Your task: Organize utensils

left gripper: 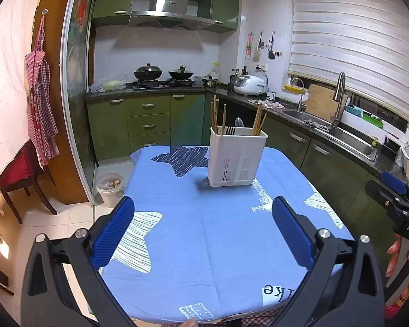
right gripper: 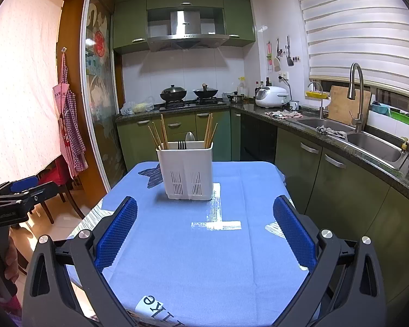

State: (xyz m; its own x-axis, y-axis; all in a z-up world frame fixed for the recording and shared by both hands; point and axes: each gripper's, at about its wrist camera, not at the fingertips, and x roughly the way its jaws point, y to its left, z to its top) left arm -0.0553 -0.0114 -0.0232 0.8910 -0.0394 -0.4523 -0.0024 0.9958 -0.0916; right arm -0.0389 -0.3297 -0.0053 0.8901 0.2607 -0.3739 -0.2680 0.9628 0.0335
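Both grippers hang spread wide & empty over the near part of the counter (right gripper: 204,259), w/ its blue star-print cloth: left gripper (left gripper: 203,227) and right gripper (right gripper: 204,229), nothing btwn the blue pads. No loose utensils on the cloth in either view.

The white utensil holder (right gripper: 186,170) stands upright toward the far end of the counter, well apart from both grippers. Inside: chopsticks (right gripper: 158,136) in the left compartment, more chopsticks (right gripper: 210,132) on the right, a black fork (right gripper: 181,144) & a spoon (right gripper: 190,137) in the middle.

Judgement: the sorting looks done, or else it hasn't begun; can't tell which. If a piece must come out, approach from above, take one stem near its top, lift straight up so the light holder doesn't tip or slide on the cloth. Other gripper could steady the holder's wall. Chopsticks lean outward, so avoid brushing them.
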